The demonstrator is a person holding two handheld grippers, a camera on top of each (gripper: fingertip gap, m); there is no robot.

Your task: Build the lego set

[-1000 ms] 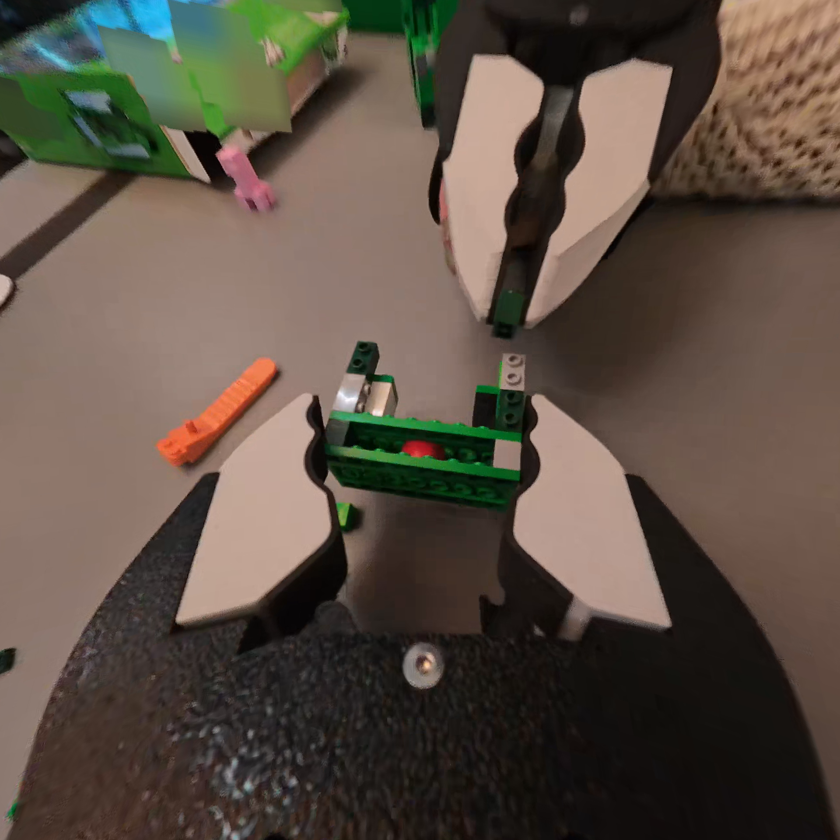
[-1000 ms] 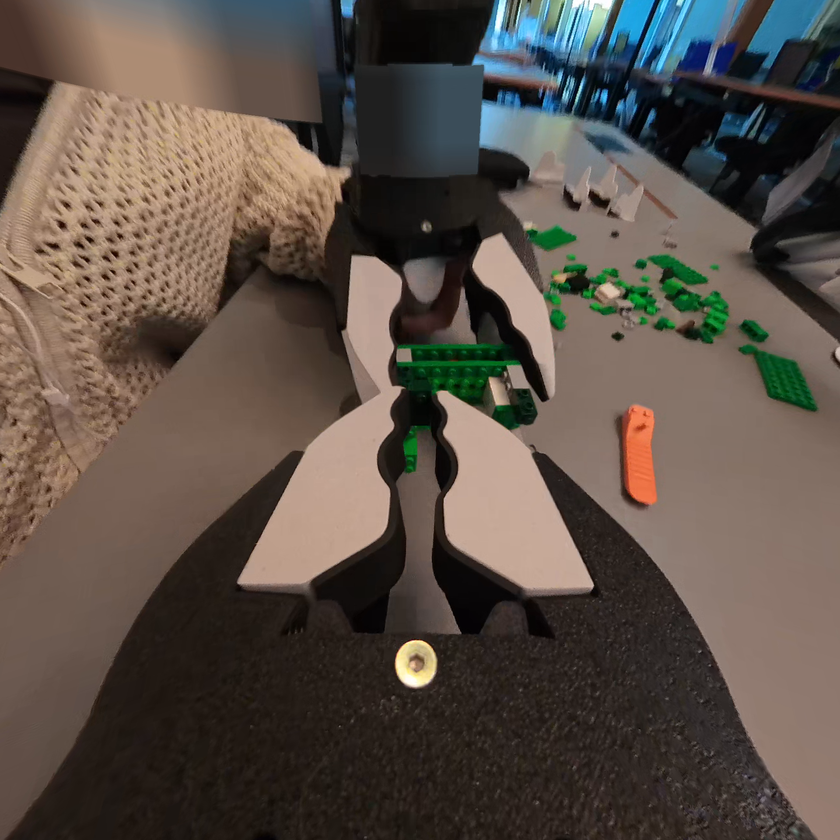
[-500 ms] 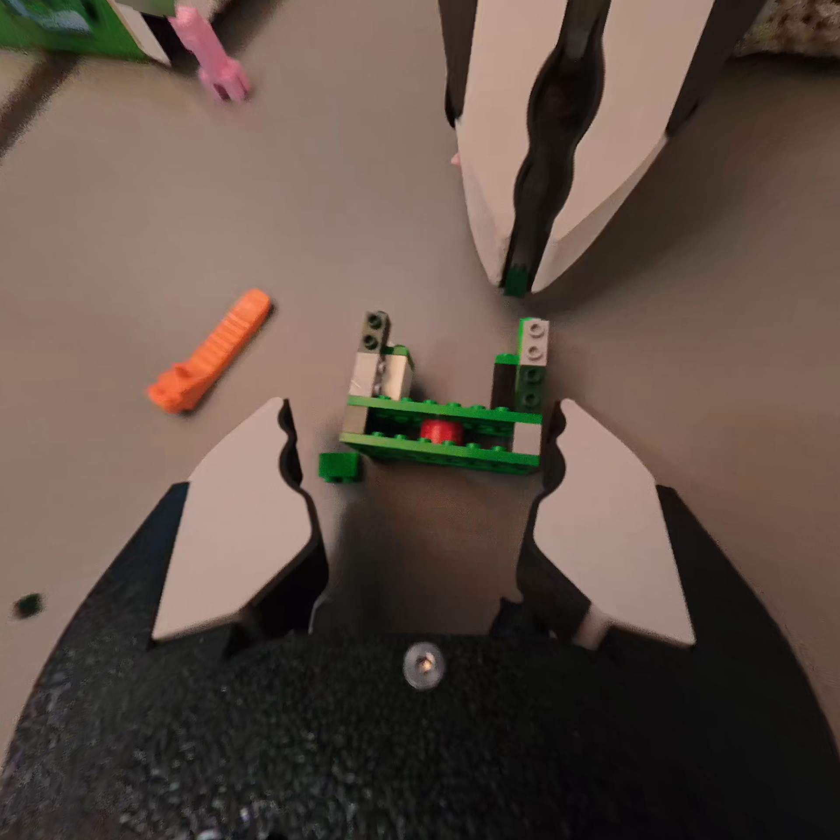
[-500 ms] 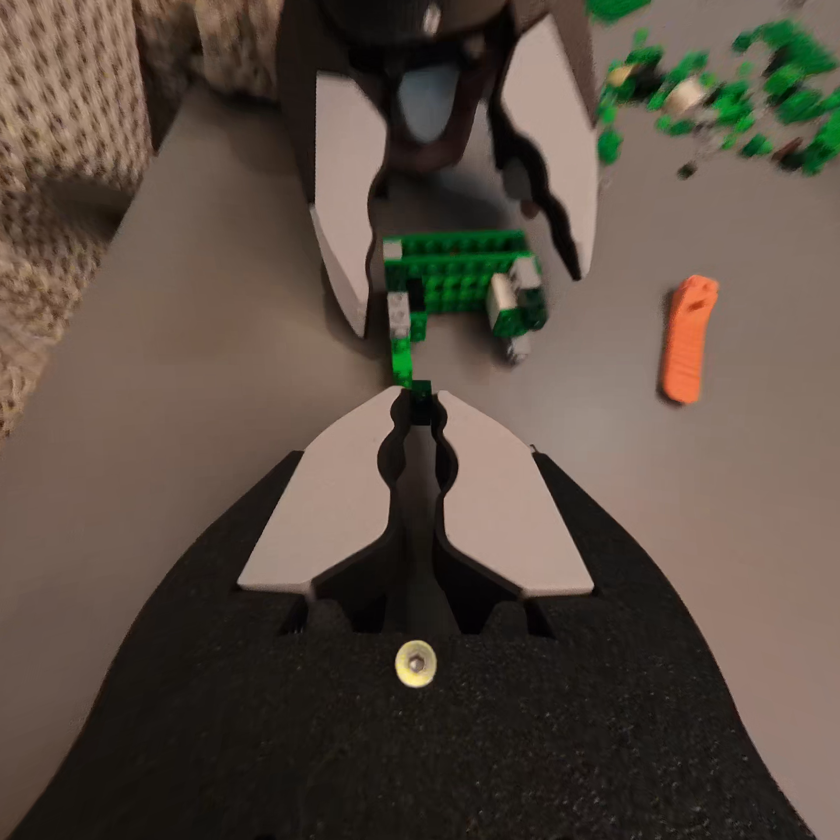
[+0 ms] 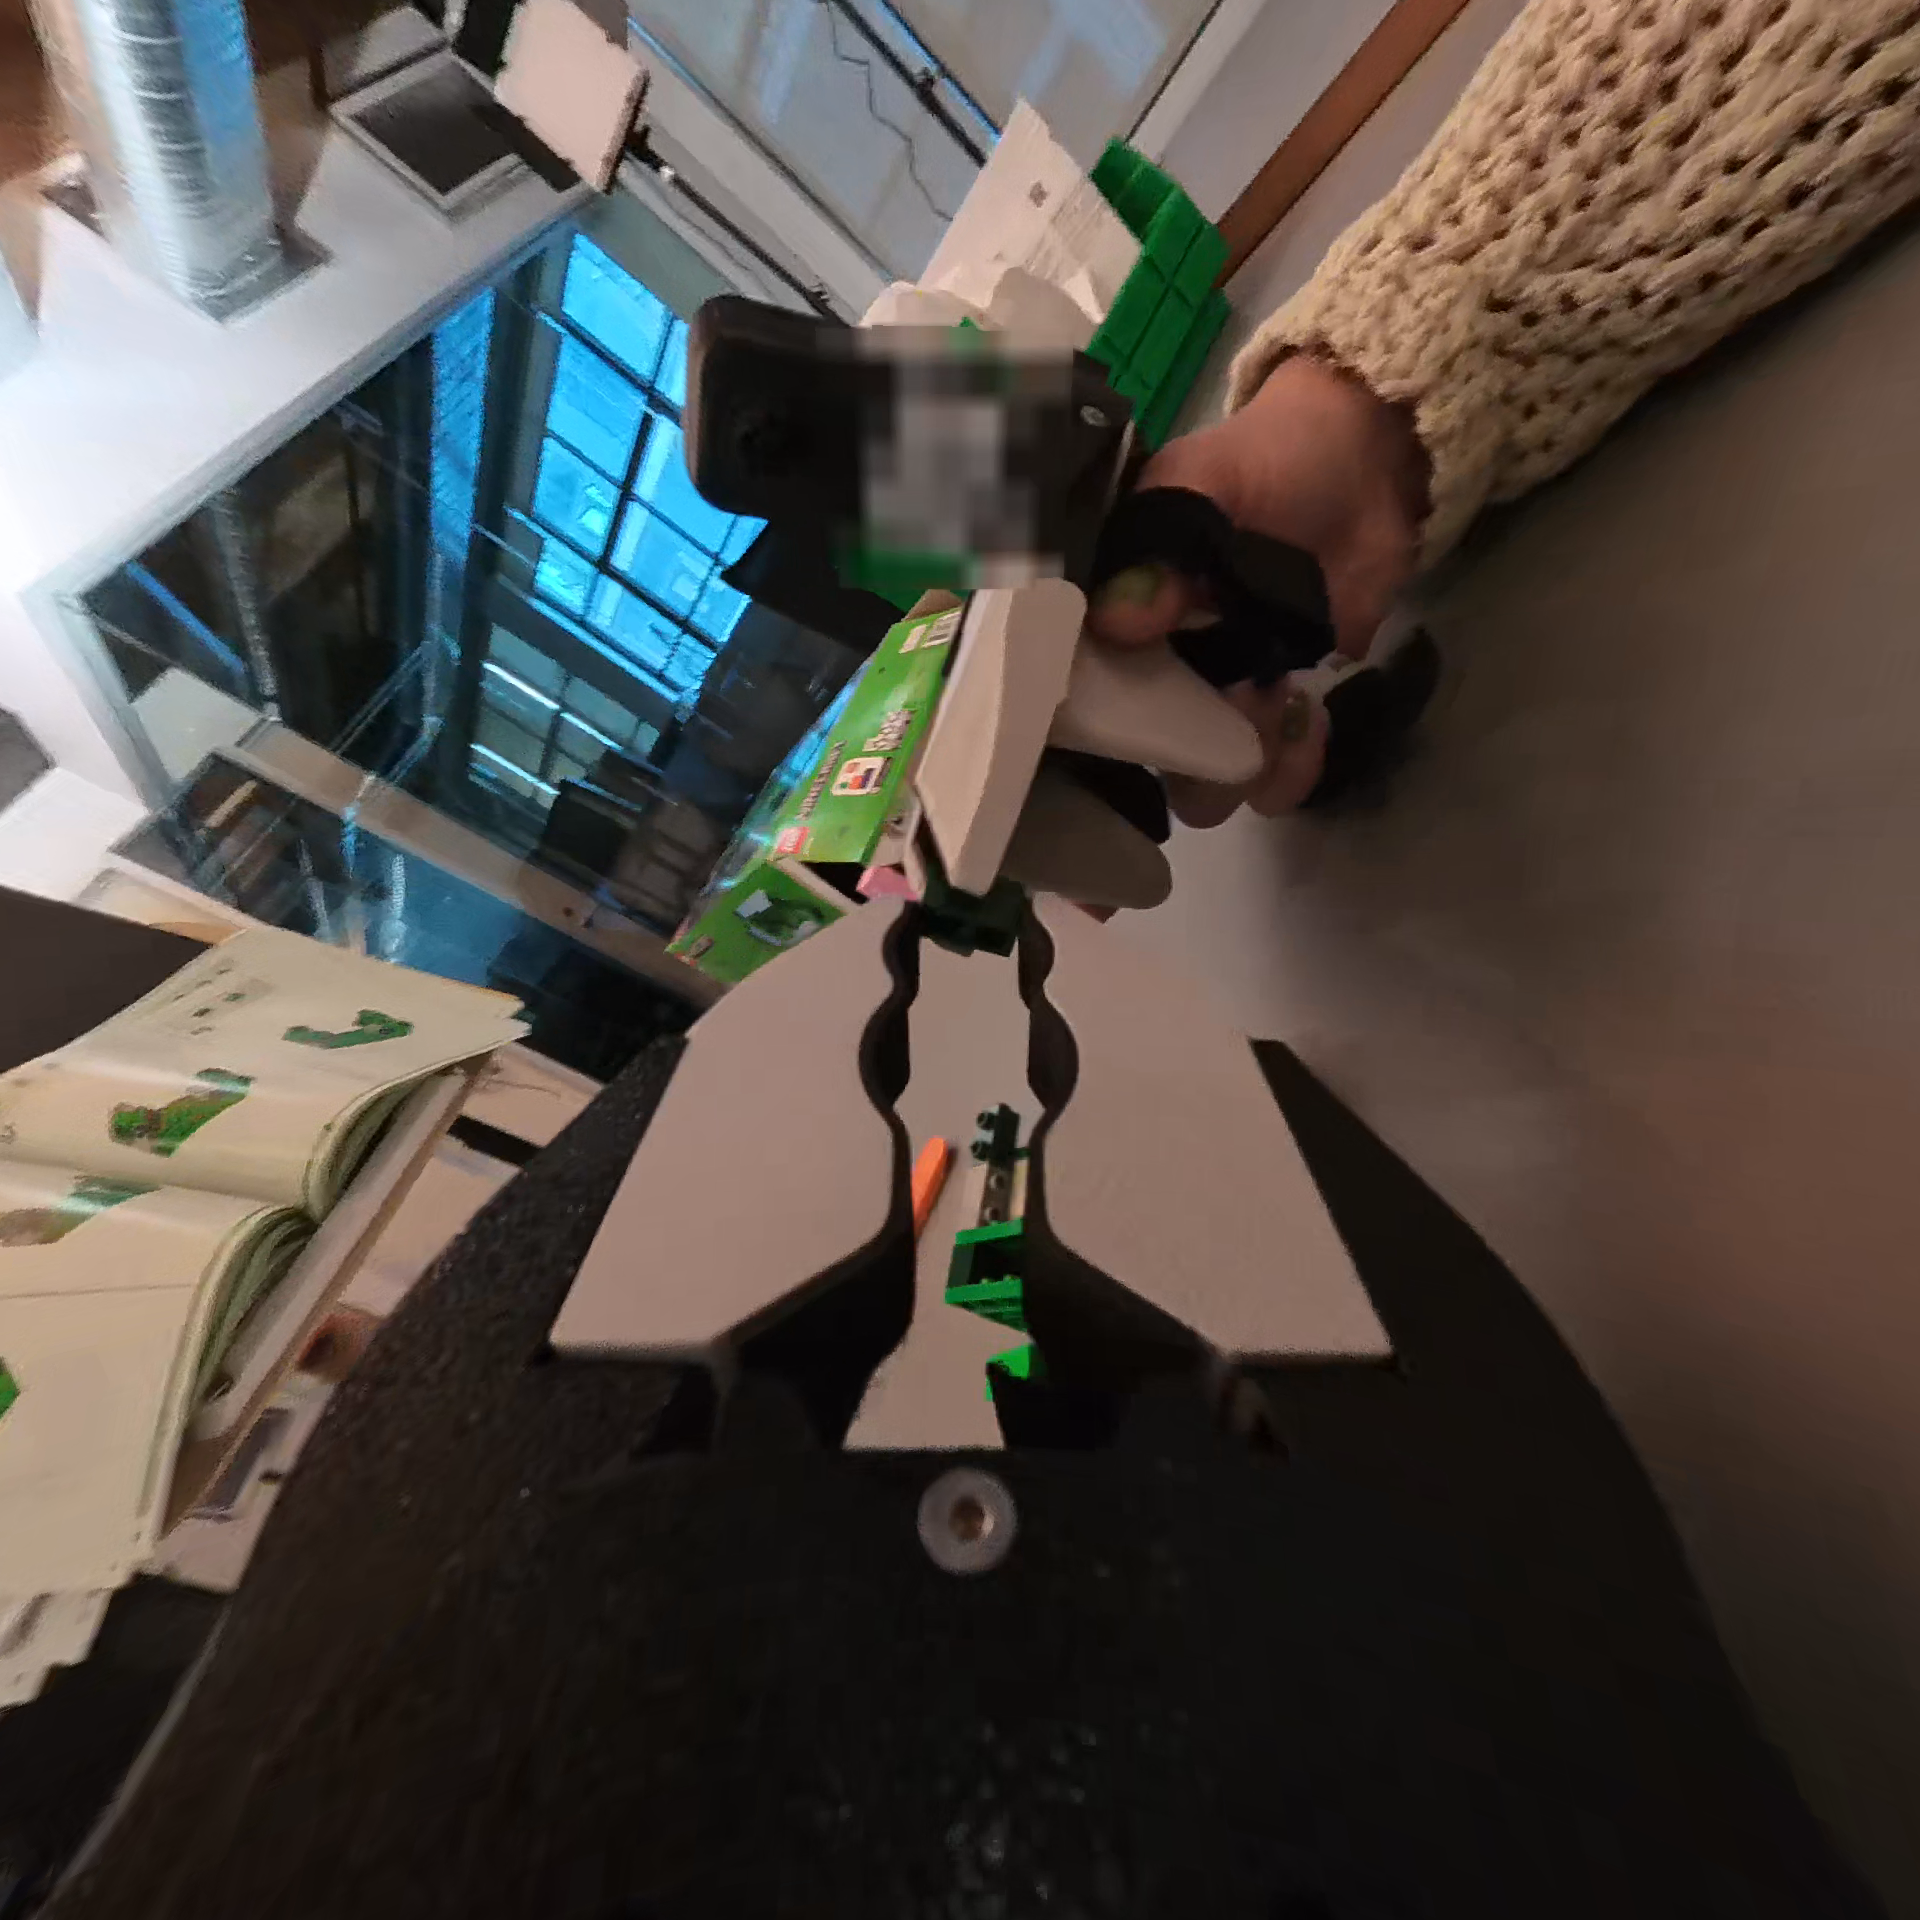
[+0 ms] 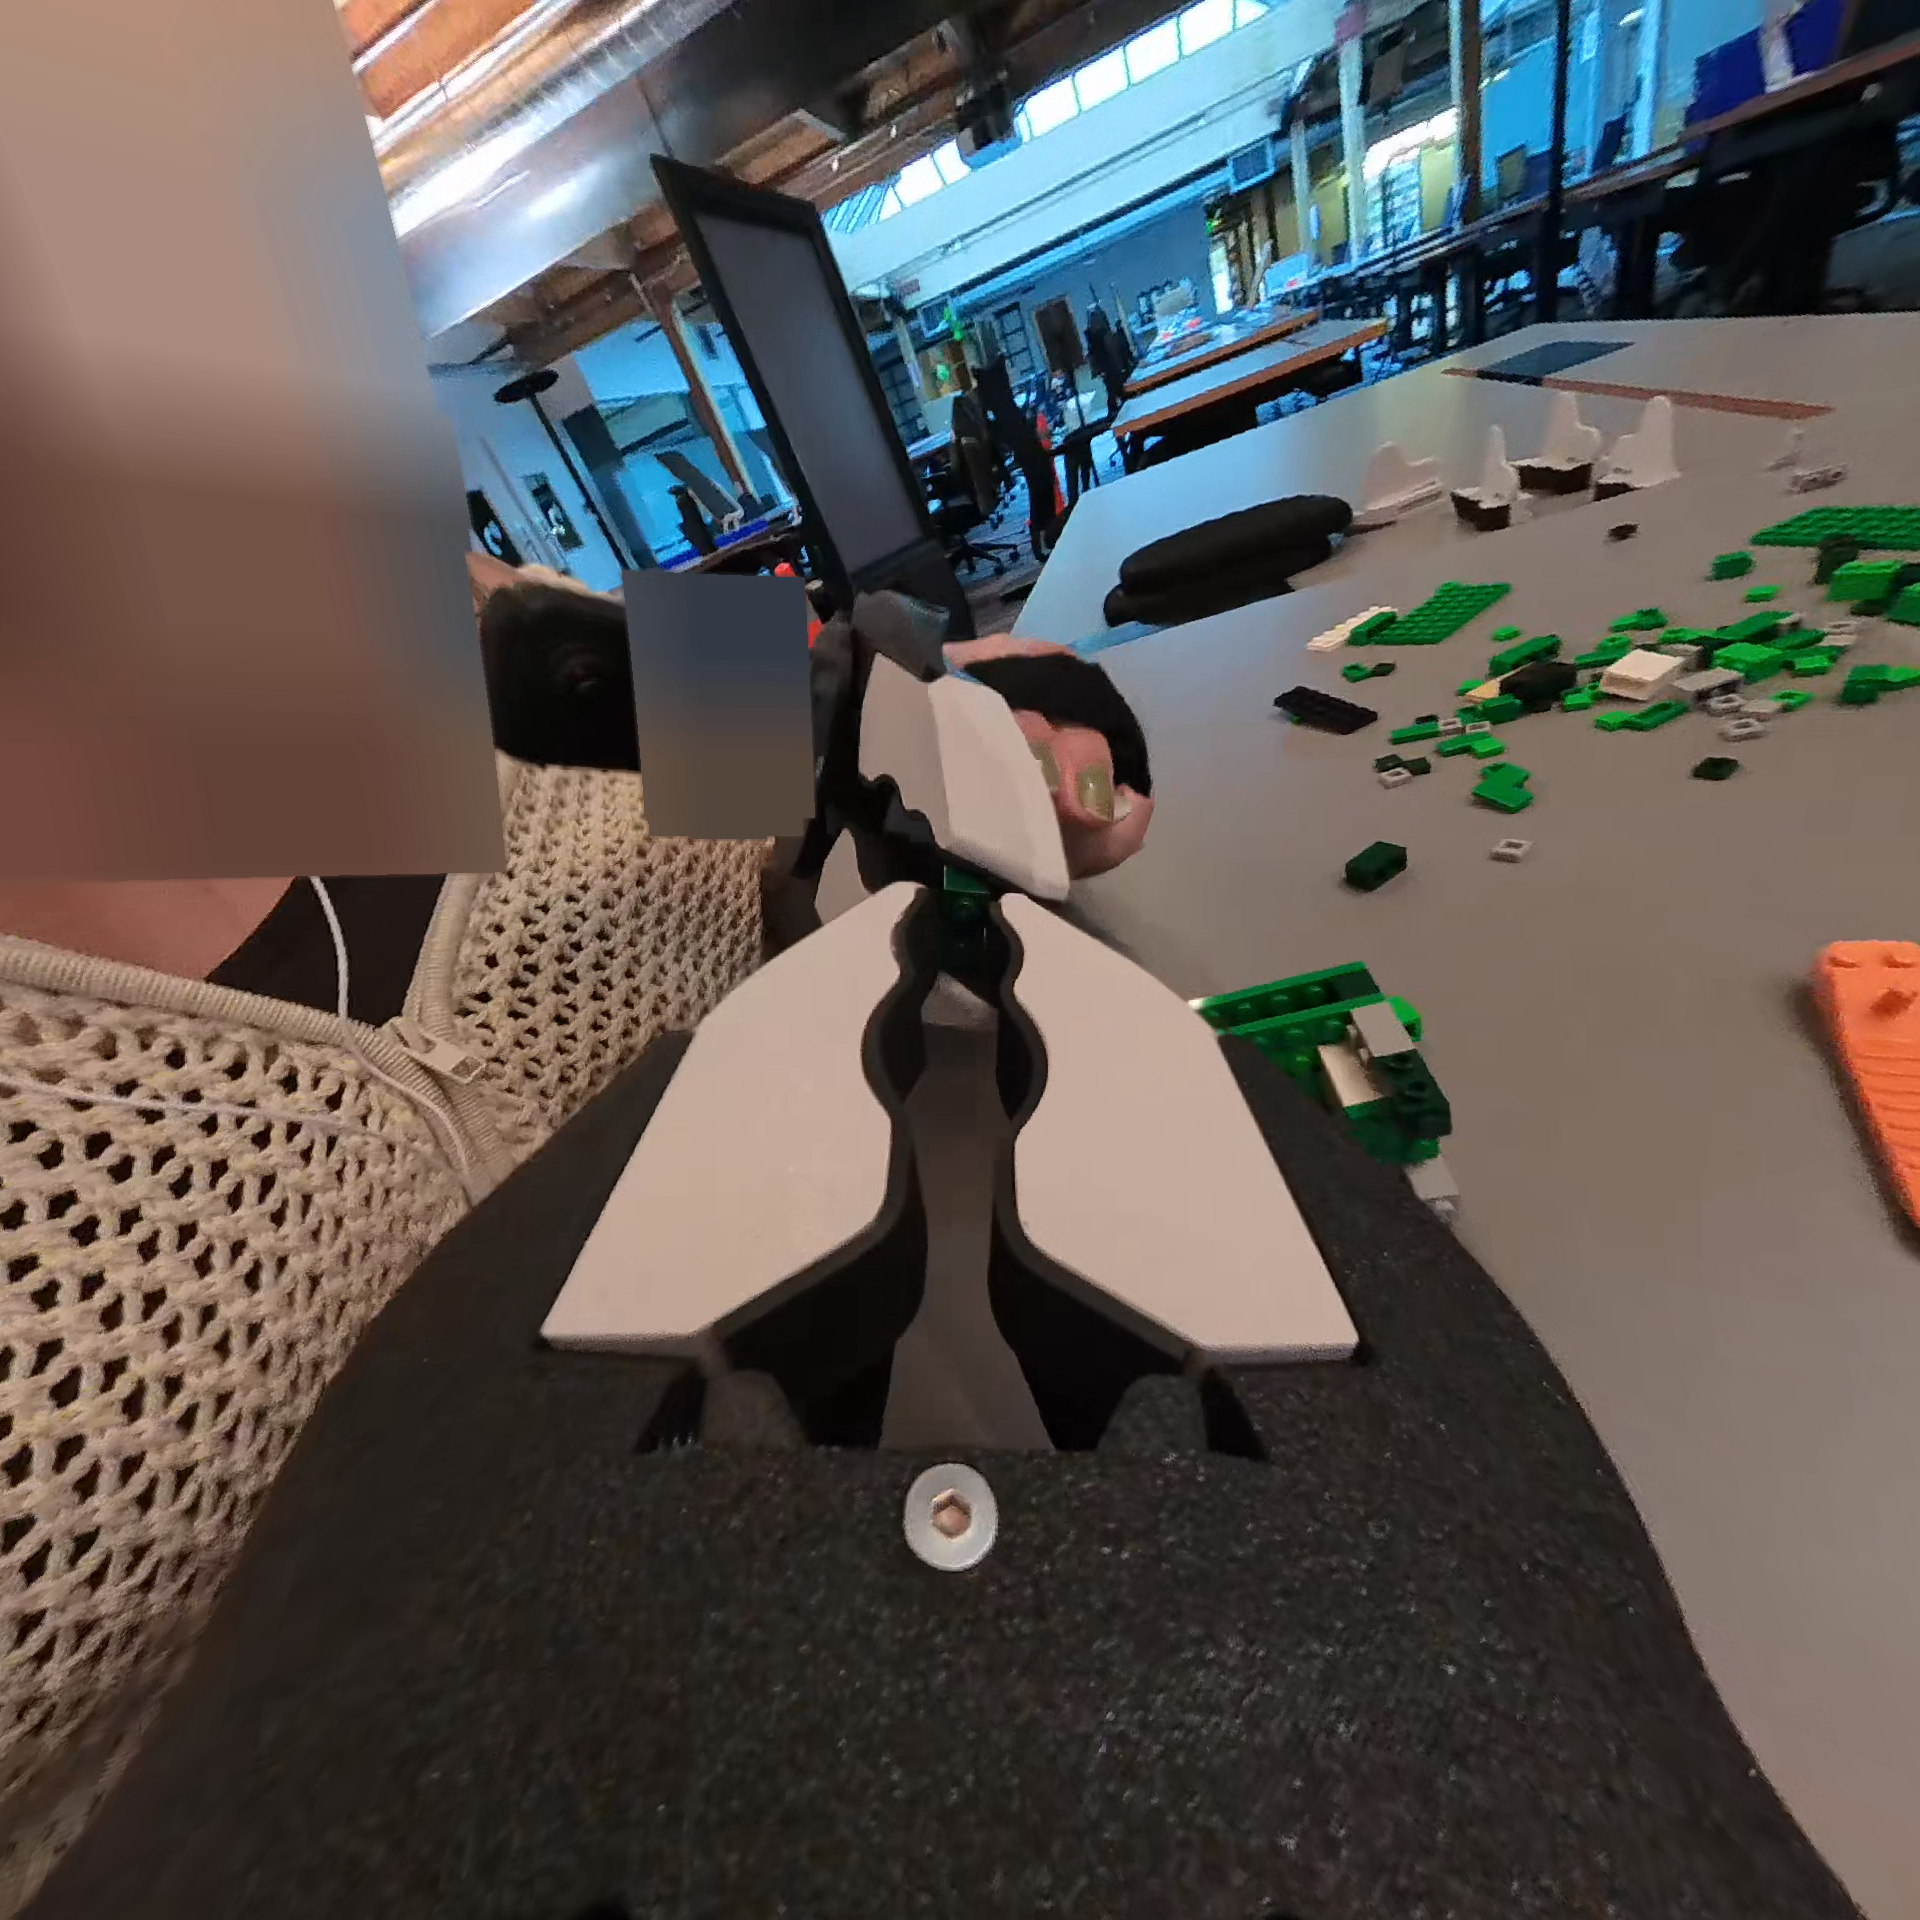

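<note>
My left gripper [image 5: 961, 925] and my right gripper [image 6: 961, 920] meet tip to tip in the air above the grey table [image 6: 1558, 1299]. Both are shut on the same small dark green brick [image 5: 968, 923], which also shows in the right wrist view [image 6: 961, 914]. I cannot tell whether it is one piece or two pressed together. The green assembly [image 6: 1340, 1049] with grey and white bricks lies free on the table below. It shows through the left fingers' gap [image 5: 982, 1273].
An orange brick separator [image 6: 1881, 1049] lies right of the assembly. Several loose green bricks [image 6: 1662, 665] are scattered farther back. An open instruction booklet [image 5: 208, 1143] and a green box [image 5: 821, 821] stand beyond. A knit sleeve [image 5: 1610, 208] is nearby. Left and right tips are no more than a few centimetres apart. From either gripper's tips it is about 15 cm to the orange brick separator [image 6: 1881, 1049].
My left gripper let go of the green assembly, rose off the table and shut on the small brick. My right gripper lifted that brick up to meet it.
</note>
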